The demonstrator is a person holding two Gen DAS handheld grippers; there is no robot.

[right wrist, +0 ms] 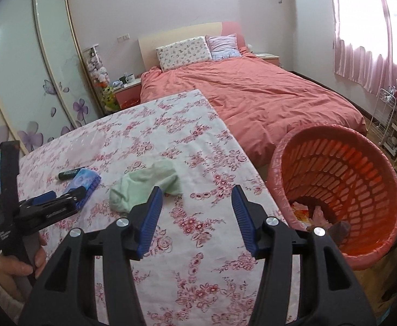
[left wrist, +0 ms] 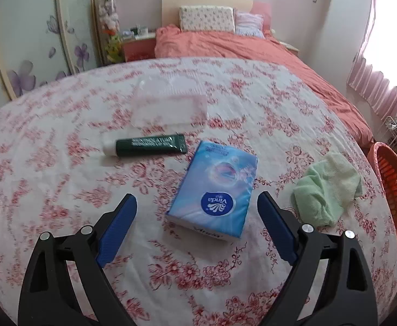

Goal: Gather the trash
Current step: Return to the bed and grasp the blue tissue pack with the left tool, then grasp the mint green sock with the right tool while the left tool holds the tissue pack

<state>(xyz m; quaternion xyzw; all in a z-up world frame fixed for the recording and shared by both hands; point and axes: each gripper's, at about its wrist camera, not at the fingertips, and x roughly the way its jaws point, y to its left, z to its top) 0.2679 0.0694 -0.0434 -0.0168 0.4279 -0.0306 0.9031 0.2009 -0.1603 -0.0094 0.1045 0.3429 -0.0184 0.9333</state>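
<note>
The left gripper [left wrist: 197, 206] hangs above the flowered tablecloth [left wrist: 62, 179] with its jaws spread wide and nothing pinched; the blue tissue pack [left wrist: 214, 187] lies on the cloth between and just beyond its fingertips, and neither blue pad touches it. The right gripper [right wrist: 197, 203] is spread about halfway and is likewise empty, poised over bare cloth with no contact. Taking the tissue pack as the landmark: one dark green tube [left wrist: 147, 146] with a white cap lies just beyond it toward the bed, close but apart; one clear plastic tray [left wrist: 170, 108] lies farther beyond the tube; one crumpled pale green cloth [left wrist: 327, 187] sits to the pack's right, near the table's edge. Farther right again, off the table, stands one orange slatted basket [right wrist: 361, 168] with a pink liner over its rim, and a few scraps lie in its bottom. In the right wrist view a hand [right wrist: 16, 269] grasps the left gripper's handle. Behind the table stretches one bed [right wrist: 266, 95] with a coral cover and two pillows.
</note>
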